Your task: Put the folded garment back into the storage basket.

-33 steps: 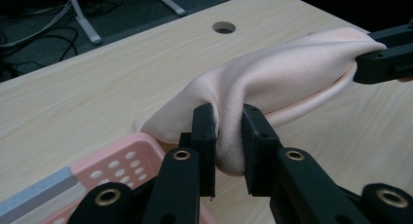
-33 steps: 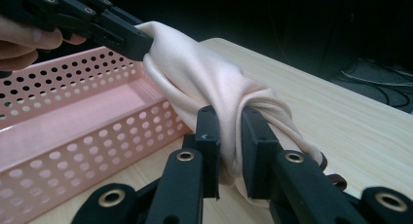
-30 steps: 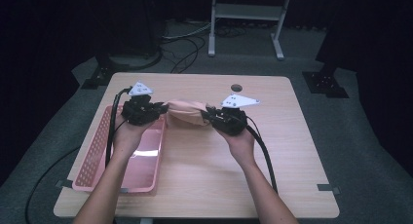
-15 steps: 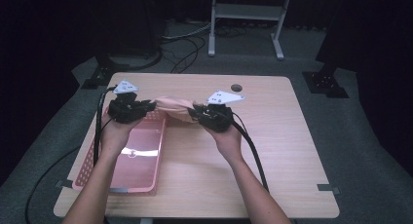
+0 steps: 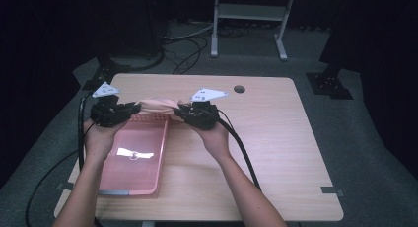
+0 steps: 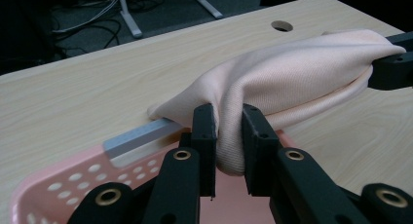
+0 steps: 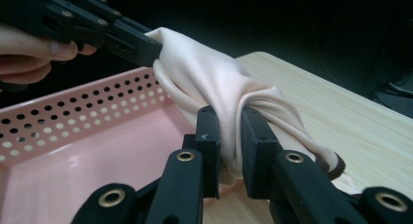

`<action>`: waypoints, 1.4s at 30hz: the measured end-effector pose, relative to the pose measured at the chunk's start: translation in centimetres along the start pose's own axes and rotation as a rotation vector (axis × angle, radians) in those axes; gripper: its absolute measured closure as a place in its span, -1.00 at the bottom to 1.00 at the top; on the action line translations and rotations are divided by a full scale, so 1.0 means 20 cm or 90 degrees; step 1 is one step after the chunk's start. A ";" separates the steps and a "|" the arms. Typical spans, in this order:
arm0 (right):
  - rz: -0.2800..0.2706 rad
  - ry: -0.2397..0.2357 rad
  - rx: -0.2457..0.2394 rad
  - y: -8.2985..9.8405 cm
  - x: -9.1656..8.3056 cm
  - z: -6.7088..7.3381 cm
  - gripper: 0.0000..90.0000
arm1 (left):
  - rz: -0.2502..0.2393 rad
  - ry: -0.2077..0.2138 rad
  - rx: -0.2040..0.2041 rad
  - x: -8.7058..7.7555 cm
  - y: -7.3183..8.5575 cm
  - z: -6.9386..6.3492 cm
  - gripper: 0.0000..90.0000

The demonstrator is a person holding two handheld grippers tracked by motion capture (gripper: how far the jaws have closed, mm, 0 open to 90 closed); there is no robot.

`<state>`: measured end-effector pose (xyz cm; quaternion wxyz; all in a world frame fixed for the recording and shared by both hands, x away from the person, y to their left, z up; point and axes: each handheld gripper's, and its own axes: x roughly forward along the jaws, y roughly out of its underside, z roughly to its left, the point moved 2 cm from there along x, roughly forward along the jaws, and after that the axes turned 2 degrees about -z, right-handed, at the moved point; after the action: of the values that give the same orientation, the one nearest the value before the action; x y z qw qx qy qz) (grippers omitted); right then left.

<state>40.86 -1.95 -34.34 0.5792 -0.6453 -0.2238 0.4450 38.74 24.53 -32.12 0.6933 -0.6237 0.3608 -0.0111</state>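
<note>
Two grippers, one cloth (image 5: 156, 105) strung between them. My left gripper (image 6: 229, 136) is pinching one bunched end of the pink cloth, jaws pressed tight on the fabric w/ a fold bulging out below the pads. My right gripper (image 7: 229, 139) is pinching the other end the same way; a dark-trimmed edge hangs down just beside its right jaw.

The cloth sags a little between the two, off the table (image 5: 276, 138), and sits above the far end of the pink basket (image 5: 133, 163). From the left gripper the basket's perforated wall is right under the jaws; from the right gripper the basket floor is below and to the left, w/ the table out to the right.

What could go wrong, as I judge it:
- The grip is on bunched folds, not flat fabric. If I pull the hands apart too hard, an end could slide out of the pads.
- If one side lets go first, the cloth swings off the other gripper and may drape over the basket wall, half in, half on the table.
- The hanging trim edge near the right jaw could snag on the basket rim if I lower too close to it.
- Jaws are low near the rim; a careless drop could knock the basket.
</note>
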 end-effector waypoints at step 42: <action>0.002 -0.080 -0.059 -0.01 0.14 0.37 0.78 | -0.063 -0.023 -0.034 -0.44 0.27 0.08 0.75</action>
<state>36.22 4.45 -34.48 0.5326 -0.6426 -0.2792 0.4748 30.71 31.25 -32.52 0.6813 -0.6594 0.3168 -0.0244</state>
